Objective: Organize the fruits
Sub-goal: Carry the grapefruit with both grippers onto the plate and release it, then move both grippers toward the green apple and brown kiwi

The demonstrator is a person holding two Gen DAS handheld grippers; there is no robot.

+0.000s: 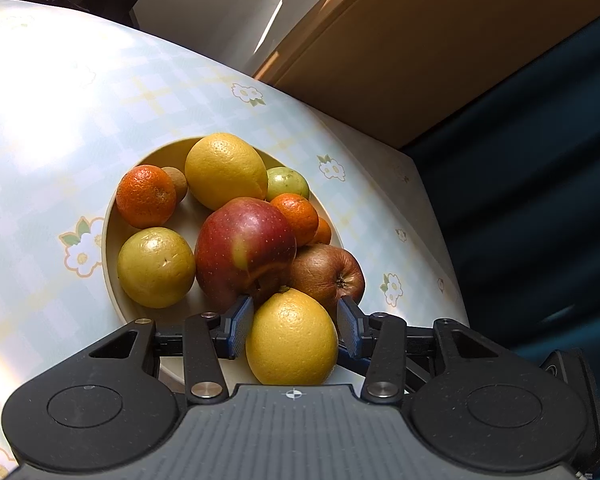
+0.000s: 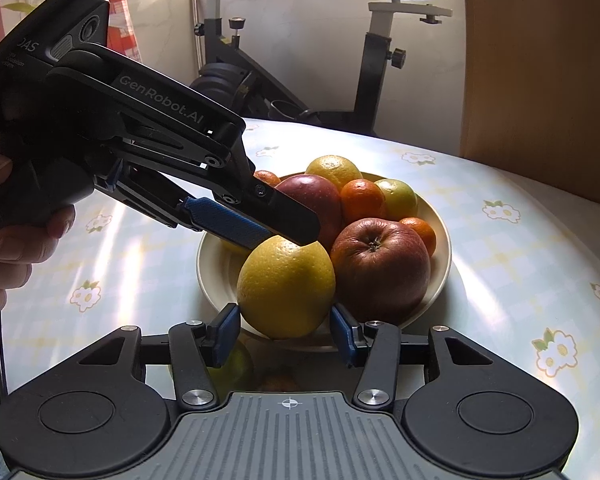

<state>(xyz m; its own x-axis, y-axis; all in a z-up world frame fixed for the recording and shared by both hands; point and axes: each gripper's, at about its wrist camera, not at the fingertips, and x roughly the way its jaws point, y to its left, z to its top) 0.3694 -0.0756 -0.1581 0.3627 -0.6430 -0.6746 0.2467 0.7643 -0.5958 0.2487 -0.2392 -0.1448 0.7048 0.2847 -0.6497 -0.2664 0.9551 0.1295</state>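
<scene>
A cream bowl (image 1: 112, 216) on the flowered tablecloth holds a red apple (image 1: 244, 248), a wrinkled brown-red apple (image 1: 328, 272), yellow citrus, several mandarins, green fruits and a kiwi. My left gripper (image 1: 296, 324) is closed around a yellow orange (image 1: 292, 336) at the bowl's near rim; it also shows in the right wrist view (image 2: 286, 288). There the left gripper (image 2: 260, 228) reaches in from the left onto the orange's top. My right gripper (image 2: 284, 330) is open, its blue pads (image 2: 342, 332) flanking the orange's underside without pressing it.
The bowl (image 2: 440, 220) sits mid-table. An exercise bike (image 2: 300, 60) stands behind the table. A wooden panel (image 1: 420, 40) and a dark blue surface (image 1: 540, 200) lie beyond the table's right edge. Sun glare falls on the cloth at left.
</scene>
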